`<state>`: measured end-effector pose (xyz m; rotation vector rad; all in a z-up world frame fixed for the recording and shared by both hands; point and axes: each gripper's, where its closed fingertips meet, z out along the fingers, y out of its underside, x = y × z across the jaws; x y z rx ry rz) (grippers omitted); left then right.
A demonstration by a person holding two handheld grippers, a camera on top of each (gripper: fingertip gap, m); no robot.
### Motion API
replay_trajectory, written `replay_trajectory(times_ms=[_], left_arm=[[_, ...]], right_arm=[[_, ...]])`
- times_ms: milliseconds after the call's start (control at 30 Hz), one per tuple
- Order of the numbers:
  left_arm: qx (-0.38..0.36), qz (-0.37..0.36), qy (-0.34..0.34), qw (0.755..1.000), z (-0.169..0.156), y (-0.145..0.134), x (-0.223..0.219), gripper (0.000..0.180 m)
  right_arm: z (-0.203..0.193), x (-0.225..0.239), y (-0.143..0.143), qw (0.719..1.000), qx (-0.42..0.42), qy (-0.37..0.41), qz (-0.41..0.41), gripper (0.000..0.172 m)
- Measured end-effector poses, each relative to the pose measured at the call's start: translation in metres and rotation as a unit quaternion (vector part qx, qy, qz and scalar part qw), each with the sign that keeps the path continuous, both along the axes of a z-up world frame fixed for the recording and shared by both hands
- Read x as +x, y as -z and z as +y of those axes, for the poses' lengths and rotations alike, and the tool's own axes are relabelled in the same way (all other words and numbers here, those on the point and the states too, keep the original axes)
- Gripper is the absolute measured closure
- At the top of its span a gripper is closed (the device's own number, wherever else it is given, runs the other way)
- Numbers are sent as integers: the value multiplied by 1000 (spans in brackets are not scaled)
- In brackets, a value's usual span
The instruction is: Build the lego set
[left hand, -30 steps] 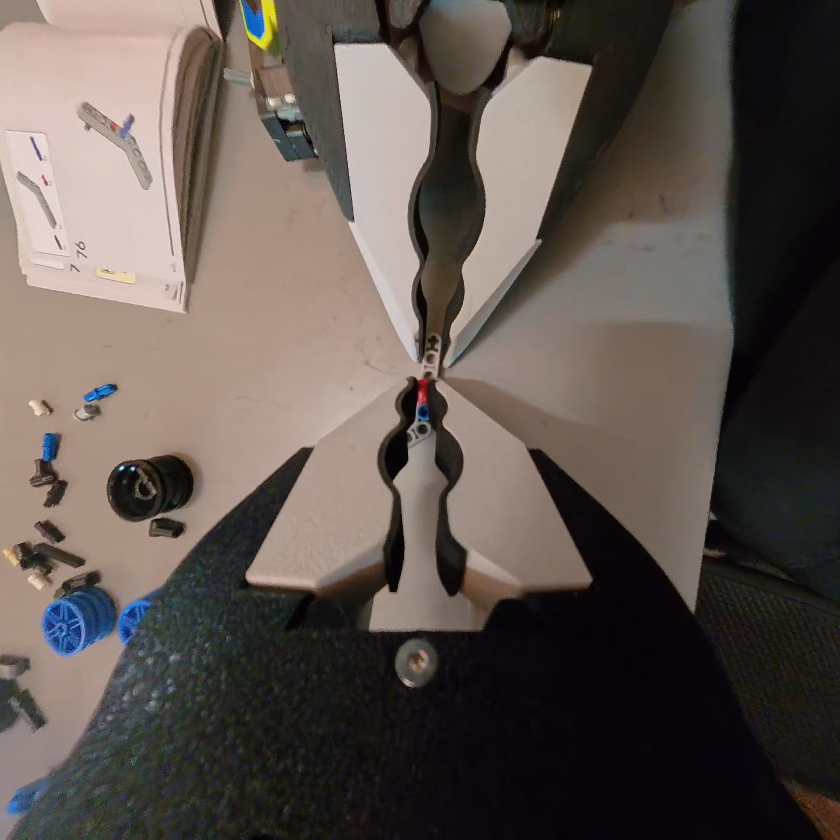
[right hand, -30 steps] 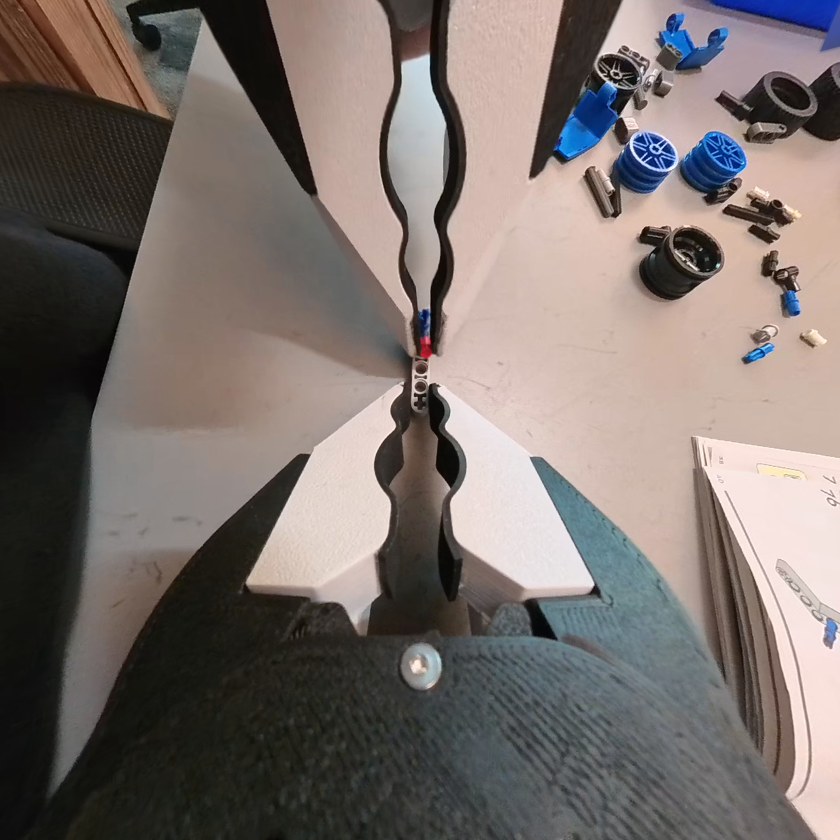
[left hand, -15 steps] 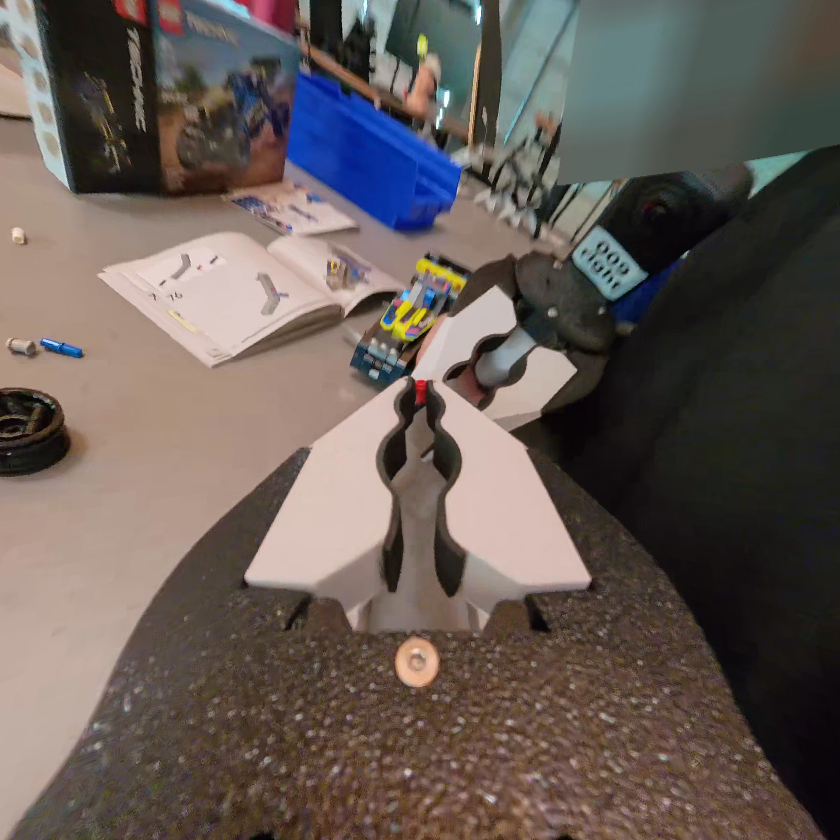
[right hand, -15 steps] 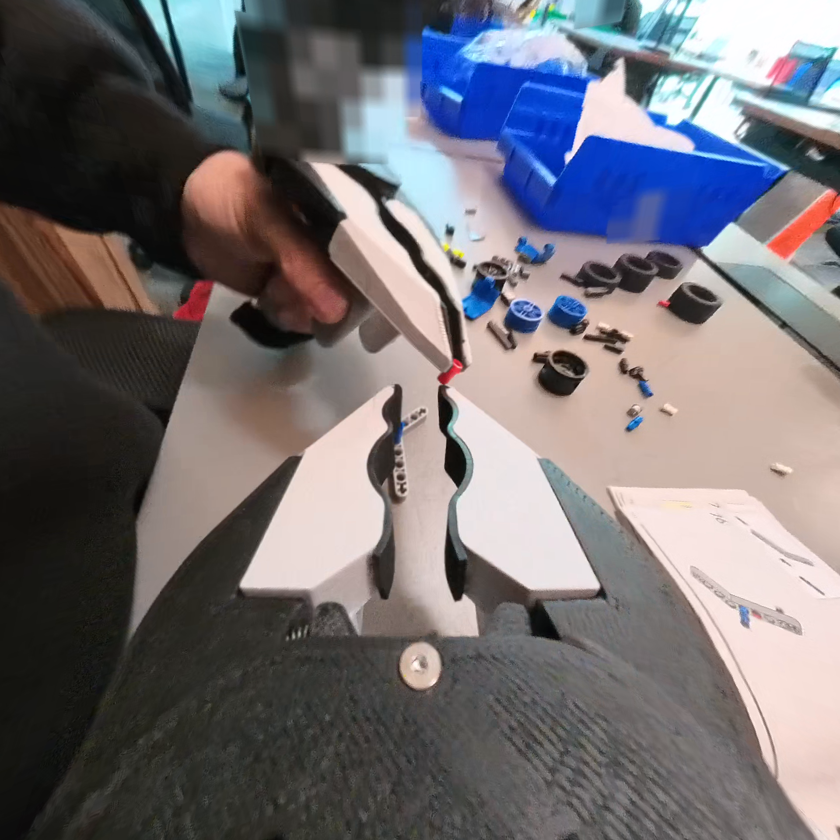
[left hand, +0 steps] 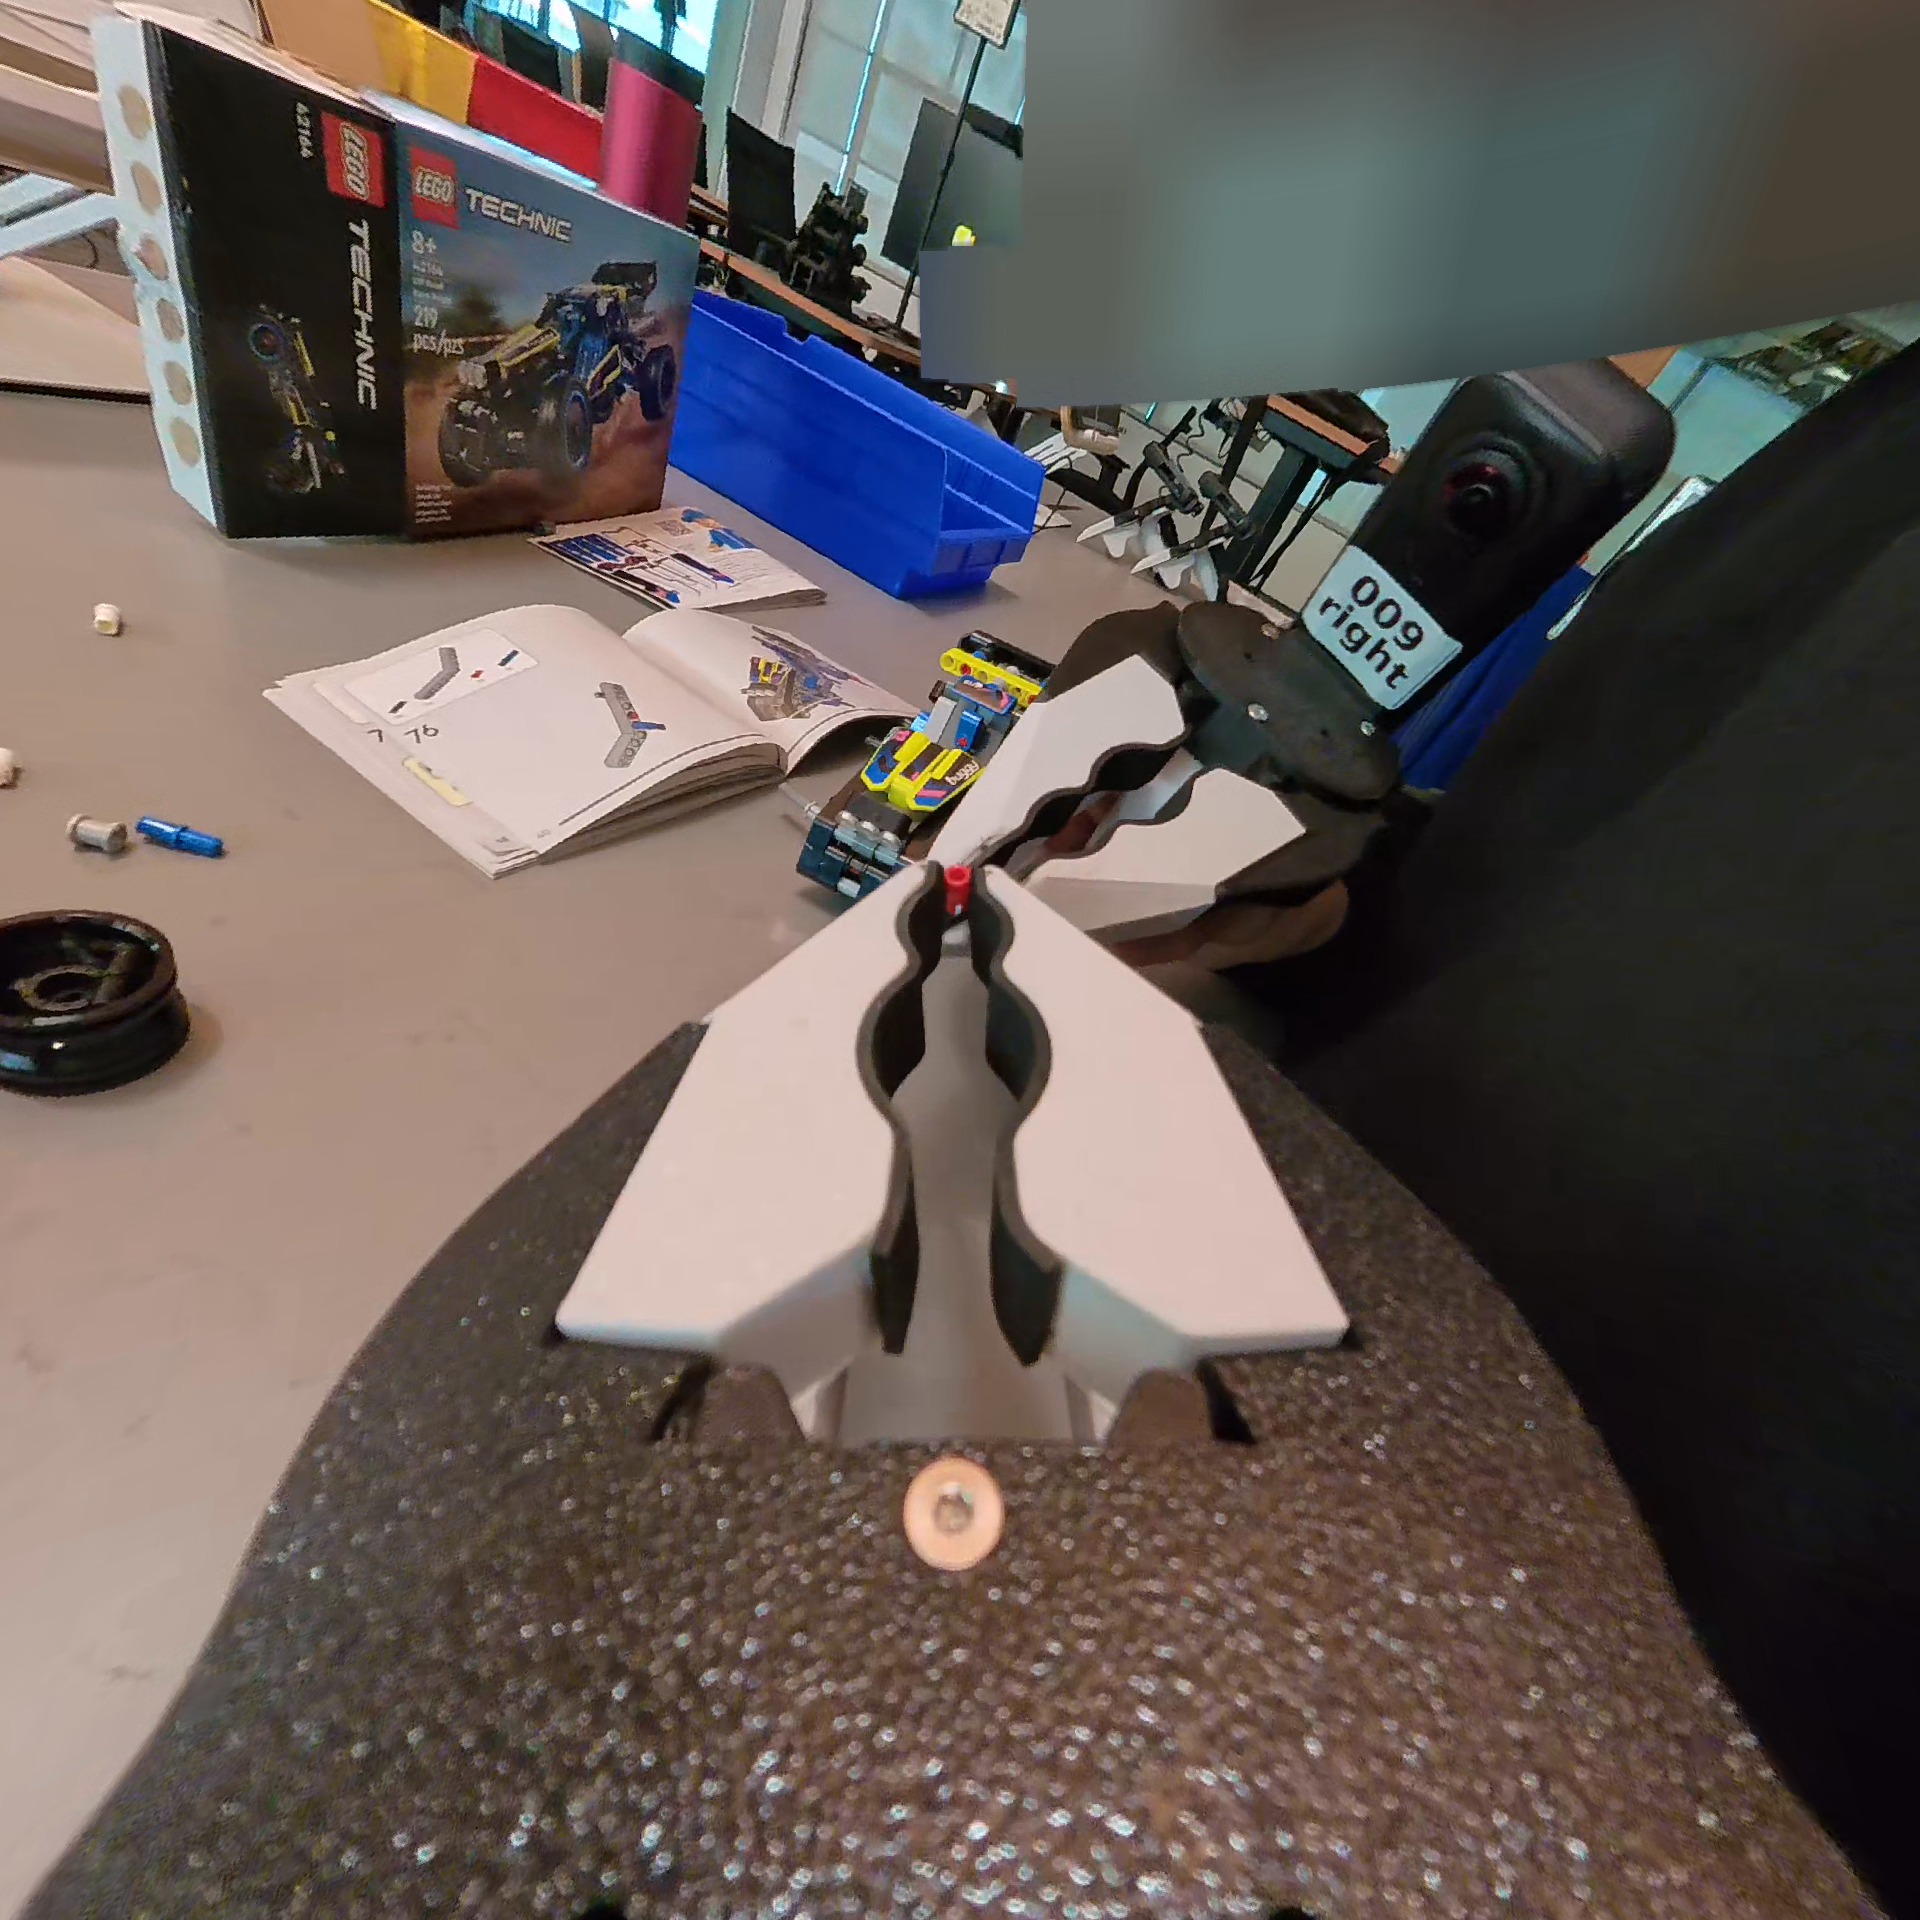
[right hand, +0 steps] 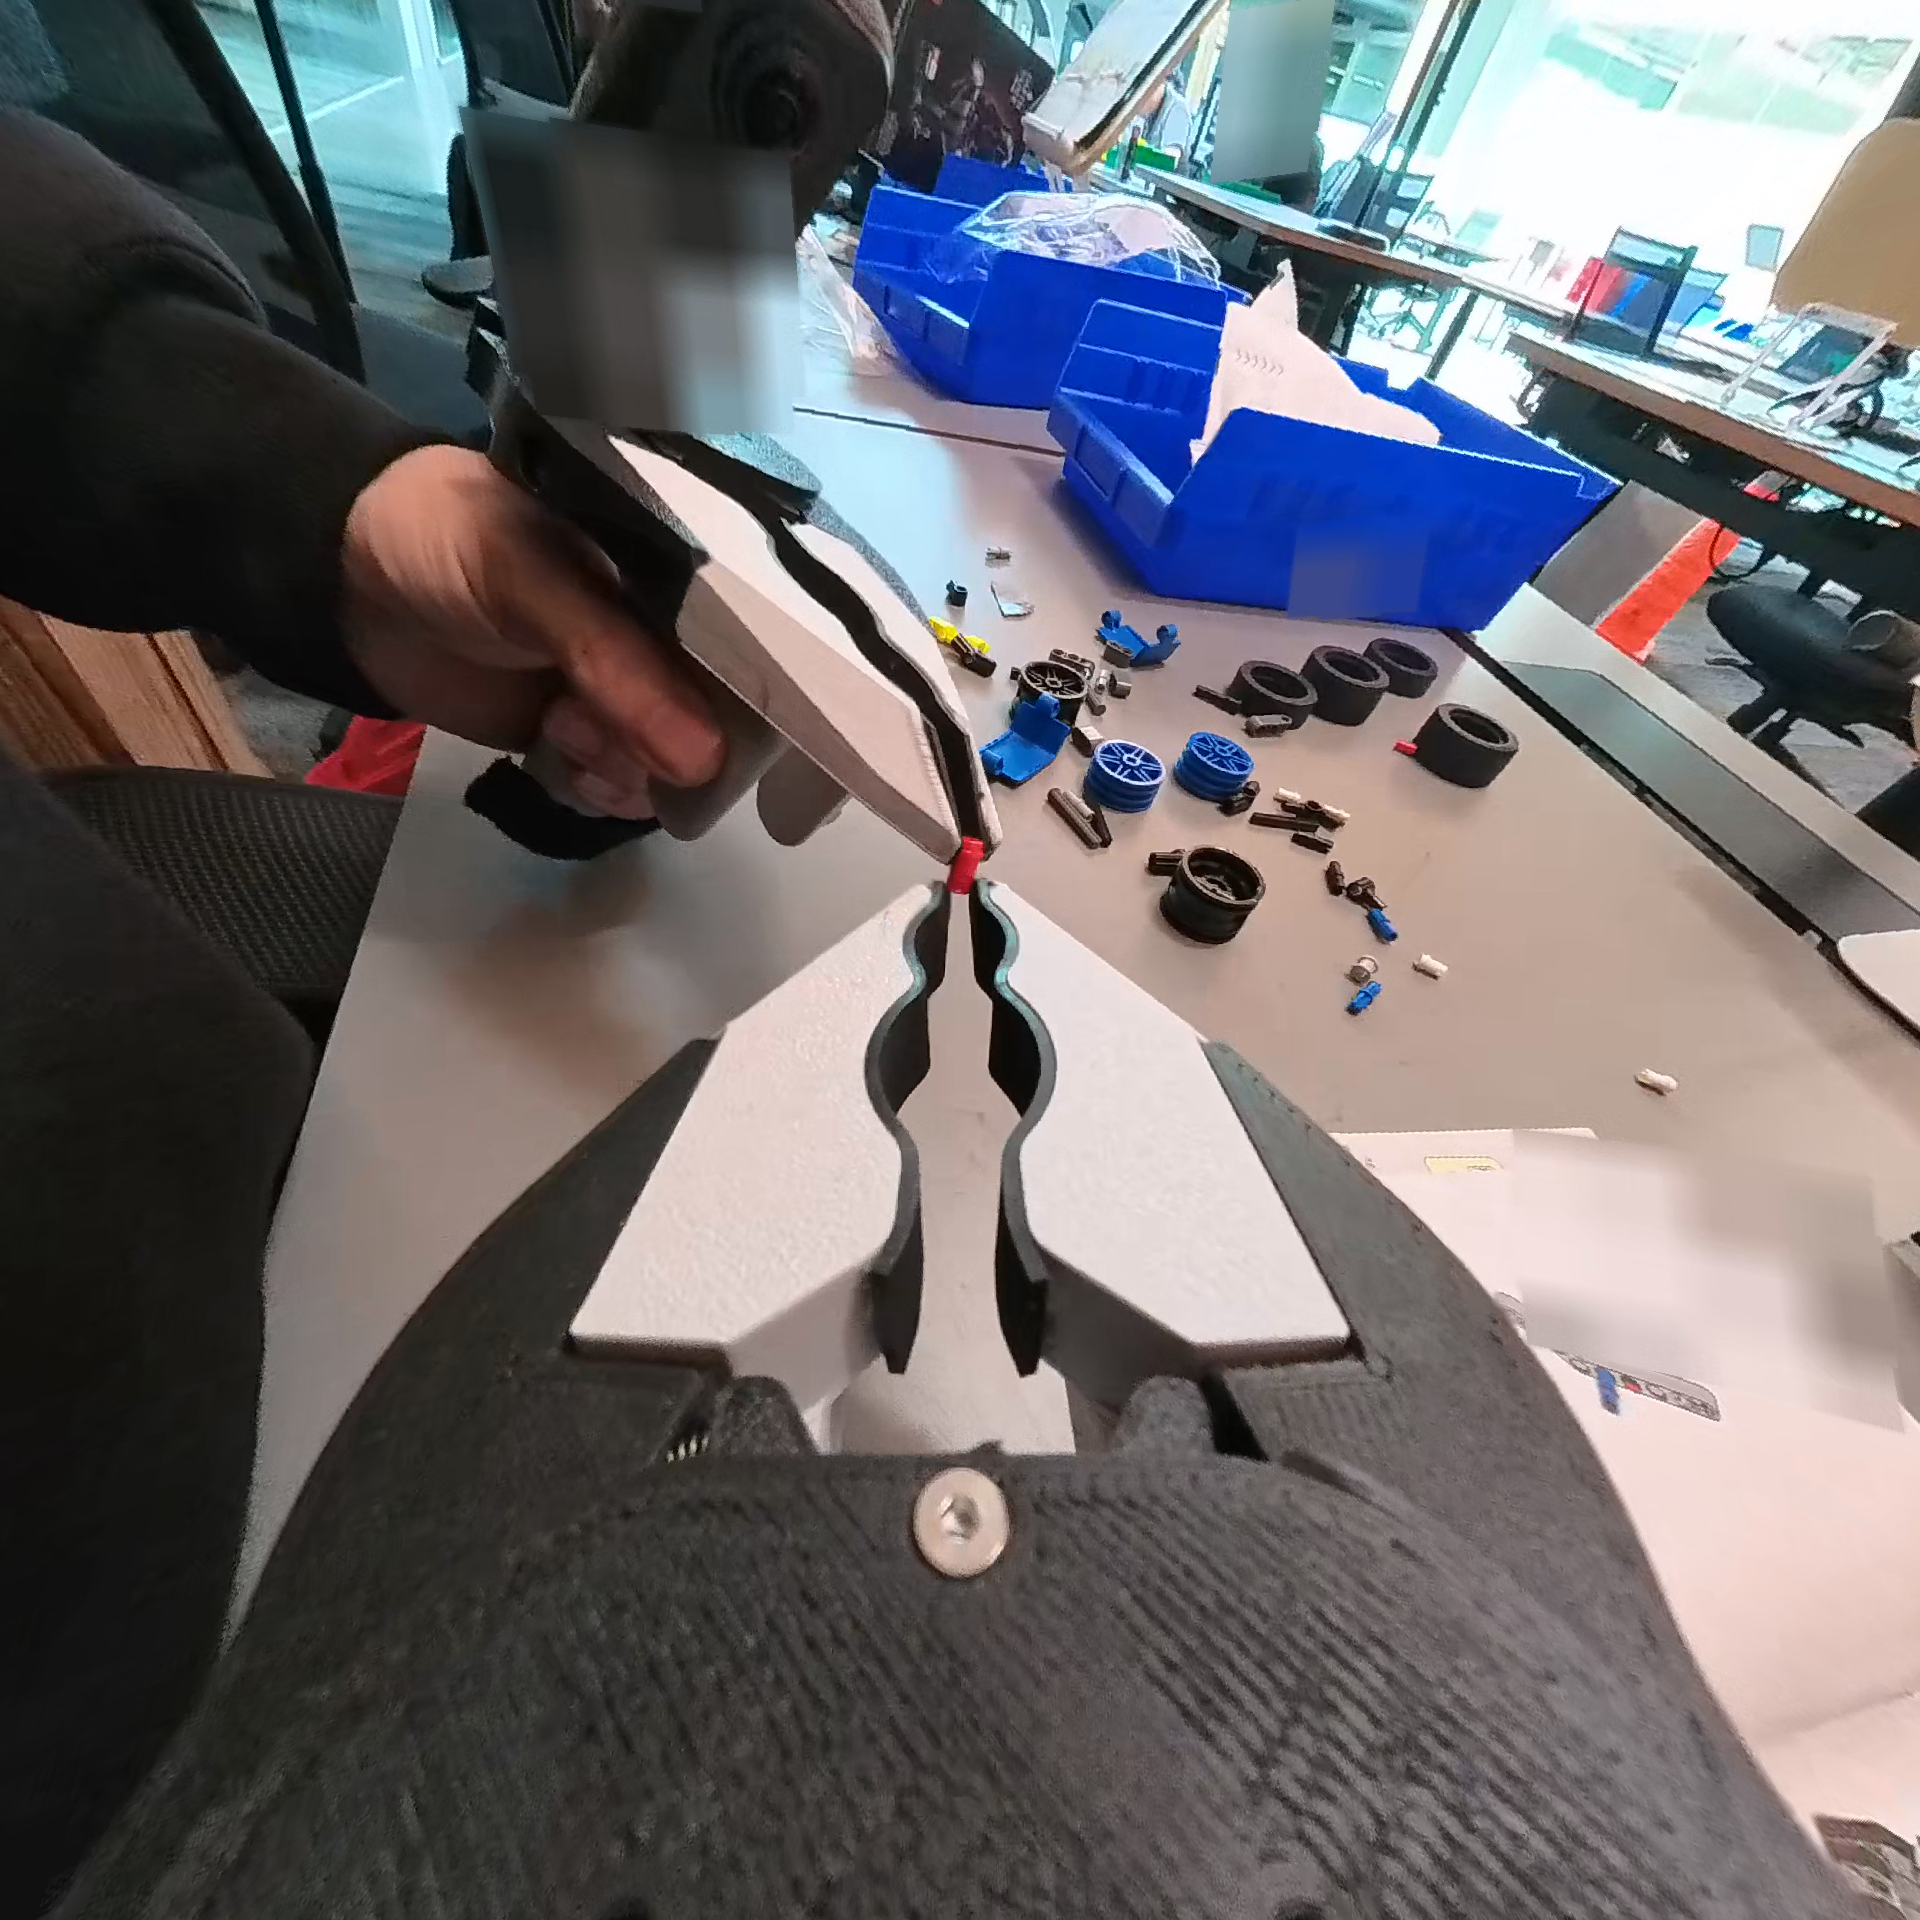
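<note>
- Left gripper (left hand: 954,896): closed on a small red plastic pin (right hand: 964,868), pinched only at its very tips, above the near edge of the grey table (right hand: 1610,1039). I'd keep that squeeze steady.
- Right gripper (right hand: 961,902): narrowed to a slit, tips at the pin's free end. I cannot tell if they press it.

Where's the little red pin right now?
The red pin is pinched in the left gripper fingertips, above the grey table, its free end at the right gripper tips, left of the black wheel rim.
</note>
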<state>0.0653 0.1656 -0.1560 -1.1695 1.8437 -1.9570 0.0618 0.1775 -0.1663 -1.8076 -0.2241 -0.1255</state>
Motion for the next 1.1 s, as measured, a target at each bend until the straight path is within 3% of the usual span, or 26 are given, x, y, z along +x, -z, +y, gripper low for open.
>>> replay_trajectory(times_ms=[33, 300, 467, 867, 1033, 1100], left_arm=[[10, 3, 0, 1000, 0, 2, 0, 179], [154, 42, 11, 987, 2, 21, 0, 179], [231, 60, 30, 971, 3, 31, -3, 179], [223, 76, 54, 970, 6, 36, -4, 180], [224, 88, 61, 969, 3, 50, -5, 180], [230, 98, 50, 967, 4, 57, -2, 180]], right_arm=[[0, 1, 2, 1000, -5, 2, -9, 170], [0, 3, 19, 991, -55, 8, -124, 171], [-1, 2, 25, 987, -71, 2, -145, 171], [-1, -3, 30, 989, -68, -13, -134, 172], [-1, -1, 34, 991, -70, -21, -116, 172], [-5, 2, 47, 987, -113, -16, -110, 172]])
